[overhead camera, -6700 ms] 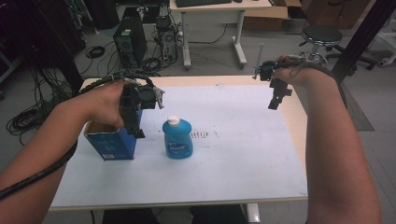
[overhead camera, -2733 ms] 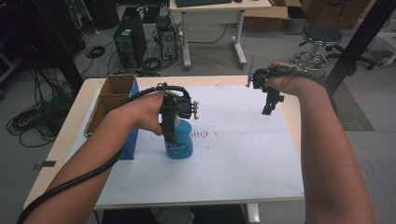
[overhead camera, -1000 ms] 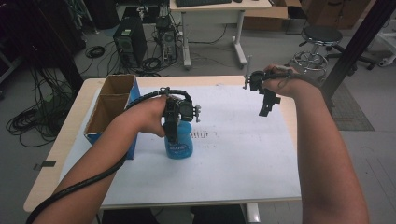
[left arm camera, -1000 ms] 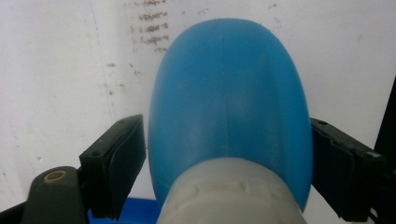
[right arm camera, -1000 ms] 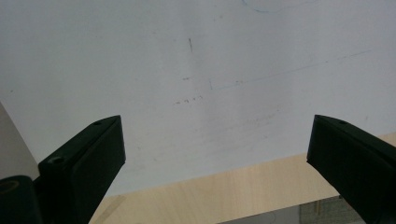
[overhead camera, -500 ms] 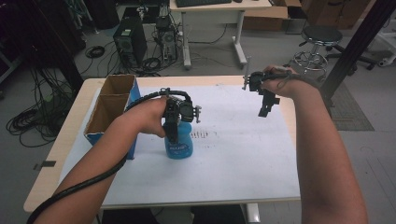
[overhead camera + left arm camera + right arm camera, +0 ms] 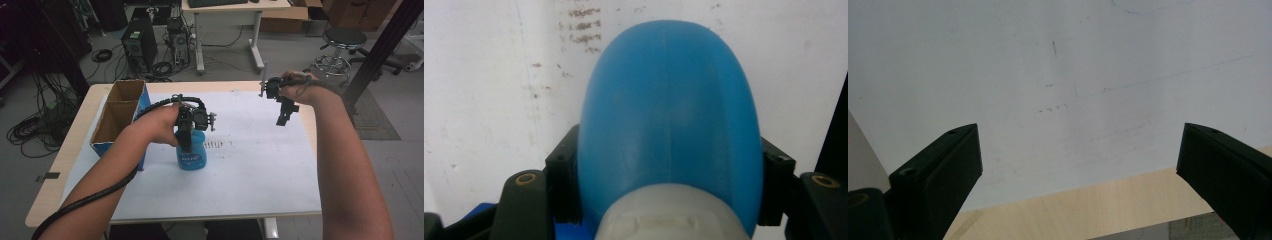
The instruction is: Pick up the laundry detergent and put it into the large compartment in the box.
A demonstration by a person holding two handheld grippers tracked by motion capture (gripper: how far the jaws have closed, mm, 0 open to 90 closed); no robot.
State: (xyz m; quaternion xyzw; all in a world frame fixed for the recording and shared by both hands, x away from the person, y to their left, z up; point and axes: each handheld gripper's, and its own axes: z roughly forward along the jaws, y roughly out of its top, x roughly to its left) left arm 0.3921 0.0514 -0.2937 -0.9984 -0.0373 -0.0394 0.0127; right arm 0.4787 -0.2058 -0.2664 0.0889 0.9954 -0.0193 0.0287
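A blue plastic bottle [image 7: 192, 155] with a white cap stands upright on the white sheet, left of the table's middle. My left gripper [image 7: 185, 146] comes down on it from above. Its jaws have just been closing with the bottle [image 7: 669, 110] between them, and in the left gripper view both black pads [image 7: 566, 172] press on the bottle's sides below the white cap [image 7: 669, 215]. My right gripper [image 7: 282, 119] hangs above the sheet's far right part, open, with bare sheet between the tips of my right gripper [image 7: 1078, 150].
An open cardboard box [image 7: 120, 112] with blue sides and two compartments stands at the table's left edge, close beside my left forearm. The white sheet [image 7: 260, 165] covers most of the wooden table [image 7: 1073, 210]. Desks, computers and a stool stand beyond the far edge.
Since the earliest frame my left hand has gone from the box to the bottle, and the box now stands open at the left edge. Over the last second neither hand has shifted.
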